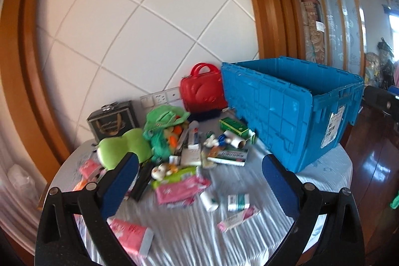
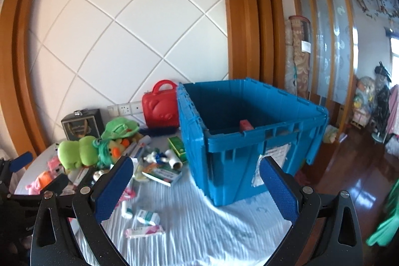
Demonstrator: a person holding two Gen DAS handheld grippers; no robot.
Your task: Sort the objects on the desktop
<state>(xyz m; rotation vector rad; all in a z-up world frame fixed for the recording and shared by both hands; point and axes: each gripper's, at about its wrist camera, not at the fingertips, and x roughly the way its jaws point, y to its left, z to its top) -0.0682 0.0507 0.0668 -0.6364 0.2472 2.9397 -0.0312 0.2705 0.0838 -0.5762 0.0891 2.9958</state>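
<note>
A home: rolled carpets [image 2: 298,54], wood floor [image 2: 349,181].

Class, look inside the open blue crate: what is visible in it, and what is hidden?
Inside the blue crate, one pink item shows near the front rim. The crate's floor is hidden by its front wall.

A cloth-covered table [image 2: 224,228] is seen bearing a blue crate [image 2: 249,141], red case [image 2: 160,107], dark box [image 1: 112,121], plush toys [image 2: 77,151] and scattered small packages [image 1: 179,188].
</note>
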